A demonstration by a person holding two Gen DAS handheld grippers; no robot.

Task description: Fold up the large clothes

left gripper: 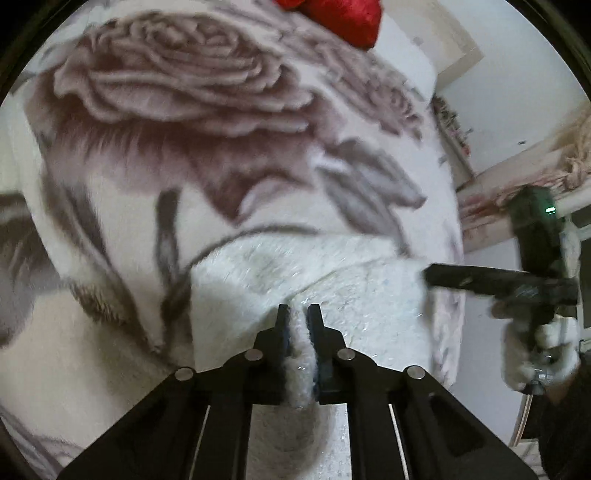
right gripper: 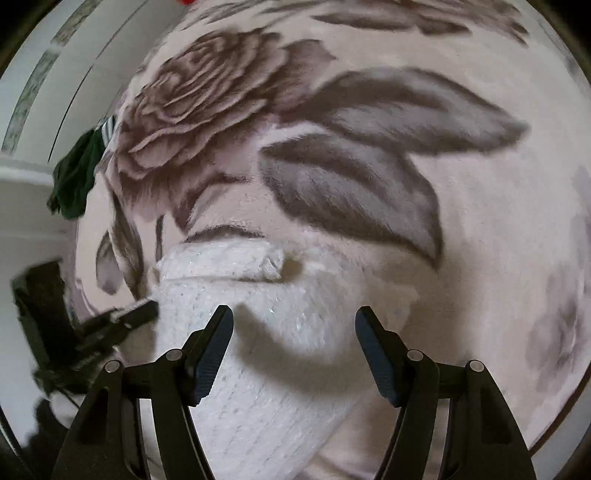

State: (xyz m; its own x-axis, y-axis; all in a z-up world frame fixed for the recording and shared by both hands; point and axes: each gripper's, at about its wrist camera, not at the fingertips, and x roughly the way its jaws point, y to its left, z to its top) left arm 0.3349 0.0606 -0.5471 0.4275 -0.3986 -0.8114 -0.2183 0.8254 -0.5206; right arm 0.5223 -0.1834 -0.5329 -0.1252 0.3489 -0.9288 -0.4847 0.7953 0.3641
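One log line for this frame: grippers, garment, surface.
left gripper: shut on white knit garment | right gripper: open above it, not gripping | surface: rose-print blanket | fold: unfinished

the knit garment [right gripper: 258,332] lies on the floral blanket [right gripper: 369,147], near its edge. the left gripper [left gripper: 299,314] pinches a fold of the garment; the right gripper [right gripper: 293,325] hangs above it with jaws apart. a red cloth [left gripper: 343,18] sits at the blanket's far end, a dark cloth [right gripper: 74,177] at its side edge.

Right claw [right gripper: 294,332] gapes above white knit garment [right gripper: 258,369].
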